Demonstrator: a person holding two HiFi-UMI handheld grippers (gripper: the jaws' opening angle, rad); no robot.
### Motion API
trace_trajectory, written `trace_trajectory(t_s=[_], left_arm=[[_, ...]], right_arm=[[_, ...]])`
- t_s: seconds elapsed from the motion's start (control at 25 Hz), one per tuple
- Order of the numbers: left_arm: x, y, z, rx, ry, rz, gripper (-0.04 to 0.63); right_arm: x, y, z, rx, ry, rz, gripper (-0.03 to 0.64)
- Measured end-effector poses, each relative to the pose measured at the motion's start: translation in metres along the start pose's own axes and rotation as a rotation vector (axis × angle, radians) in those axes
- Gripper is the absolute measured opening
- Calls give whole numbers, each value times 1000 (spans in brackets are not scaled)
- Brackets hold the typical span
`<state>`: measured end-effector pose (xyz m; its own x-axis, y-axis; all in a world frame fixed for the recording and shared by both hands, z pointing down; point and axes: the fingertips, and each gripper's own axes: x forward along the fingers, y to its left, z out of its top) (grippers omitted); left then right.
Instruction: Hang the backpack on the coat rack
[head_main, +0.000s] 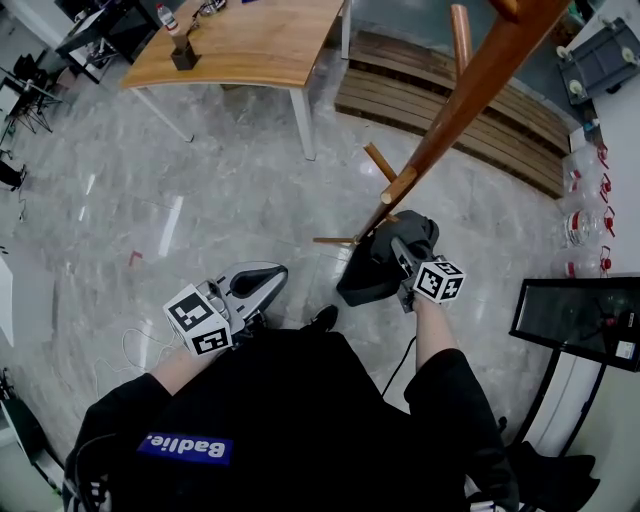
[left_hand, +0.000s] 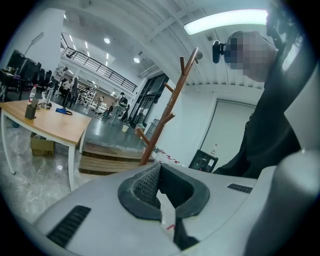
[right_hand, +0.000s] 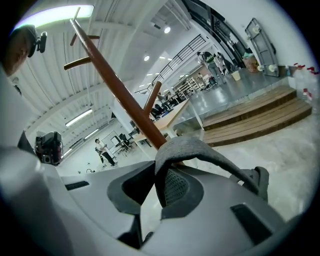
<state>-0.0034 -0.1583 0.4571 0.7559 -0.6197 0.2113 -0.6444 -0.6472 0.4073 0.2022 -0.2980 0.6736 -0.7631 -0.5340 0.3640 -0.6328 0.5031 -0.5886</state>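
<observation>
A black backpack (head_main: 372, 272) hangs low beside the foot of the brown wooden coat rack (head_main: 452, 108). My right gripper (head_main: 401, 247) is shut on its grey top handle (right_hand: 200, 148), which loops over the fingertips of that right gripper (right_hand: 161, 172). The rack's pole (right_hand: 120, 95) rises just beyond, with pegs above. My left gripper (head_main: 268, 277) stays close to my body on the left, its jaws together with nothing between them. In the left gripper view the left gripper (left_hand: 159, 170) points towards the coat rack (left_hand: 167, 115).
A wooden table (head_main: 250, 40) stands at the back left with a bottle on it. A low wooden step platform (head_main: 400, 95) runs behind the rack. A black screen on a stand (head_main: 580, 320) and water jugs (head_main: 580, 225) are at the right. A thin cable (head_main: 135, 345) lies on the floor.
</observation>
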Motion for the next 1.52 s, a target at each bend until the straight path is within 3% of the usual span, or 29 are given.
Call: trace_trajectory(t_s=[0.2,0.72,0.8,0.92,1.16,1.4,1.52], left_arm=[[-5,-1,0,-13,-5,-5,9],[-26,9,-3,-56,-19,-20,9],[-29,12,-3,-66,-26,-15,9],[-30,16,-2,-76,-30,-8,9],[-34,19,-2,-77,-30,-16,9],[-35,13,-3,-65,-17,-77,9],[-39,7,-3,-62,-20,-136,9]], right_arm=[[8,-11,-6,-25,27,-82,32],[14,-16,-3,39,97,-130,48],[15,-19,-5,70,83,-133,90],[16,-21,-10,129,81,-133,218],[9,-32,-25,144,98,-194,239],[-40,-32,-38,183,-42,-281,239],[-69,3,-45,181,-133,-274,239]])
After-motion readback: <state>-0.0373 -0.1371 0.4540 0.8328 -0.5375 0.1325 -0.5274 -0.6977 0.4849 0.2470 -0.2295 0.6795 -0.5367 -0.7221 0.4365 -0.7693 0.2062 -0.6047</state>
